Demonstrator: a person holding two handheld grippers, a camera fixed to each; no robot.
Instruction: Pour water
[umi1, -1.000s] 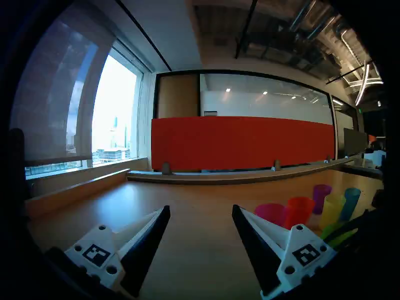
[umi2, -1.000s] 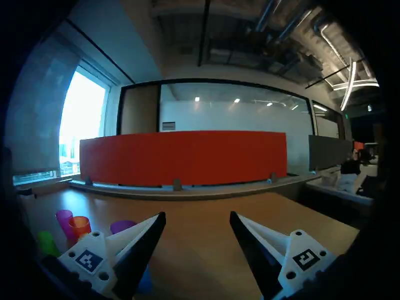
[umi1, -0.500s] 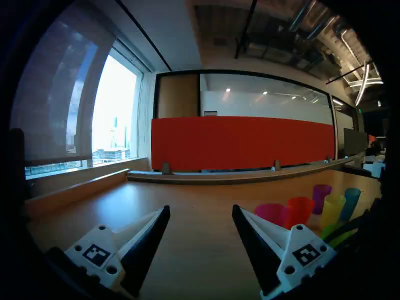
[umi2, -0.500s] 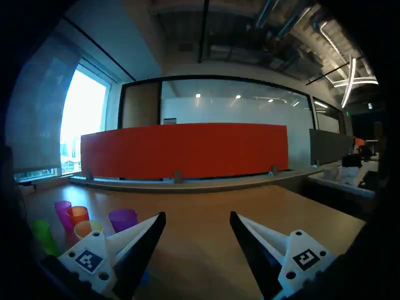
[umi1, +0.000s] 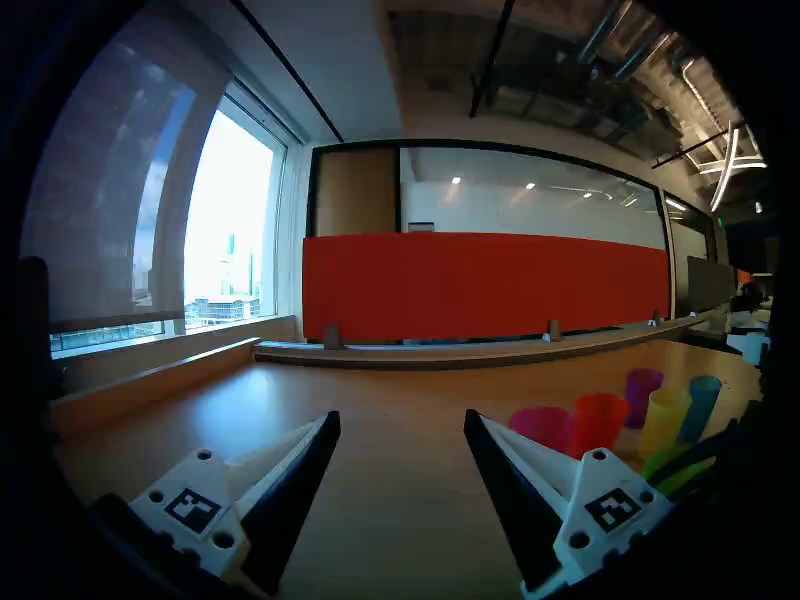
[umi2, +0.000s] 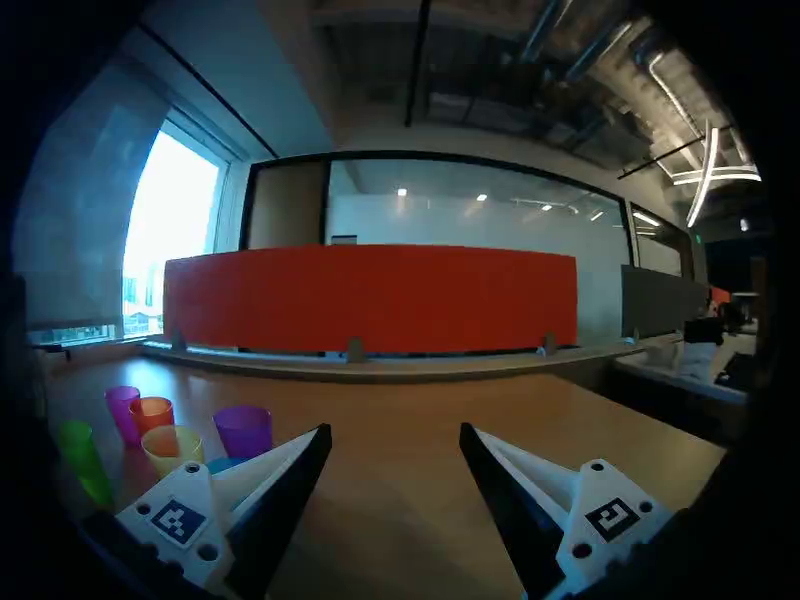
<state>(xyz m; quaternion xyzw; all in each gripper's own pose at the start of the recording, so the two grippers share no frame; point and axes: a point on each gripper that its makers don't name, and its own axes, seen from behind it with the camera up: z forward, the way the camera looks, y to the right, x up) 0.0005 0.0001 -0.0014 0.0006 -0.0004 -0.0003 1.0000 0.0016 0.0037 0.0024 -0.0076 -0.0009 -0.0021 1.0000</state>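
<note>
Right, I am holding my left gripper (umi1: 400, 415) and my right gripper (umi2: 395, 428) over the wooden table (umi1: 400, 385), jaws spread wide and gripping nothing.

Along the left gripper view, the cups are standing off to the right of my fingers: a pink cup (umi1: 540, 425) just beside a red cup (umi1: 600, 418), with a purple cup (umi1: 641, 390), a yellow cup (umi1: 665, 420) and a teal cup (umi1: 703, 398) farther back. Along the right gripper view, cups are sitting low on the left: a green cup (umi2: 80, 455), a magenta cup (umi2: 122, 410), an orange cup (umi2: 152, 412), a pale yellow cup (umi2: 172, 447) and a violet cup (umi2: 244, 430), near my left finger. Beyond, a red partition (umi1: 480, 285) is running across the table's far edge, and a window (umi1: 225, 240) is glowing on the left.
</note>
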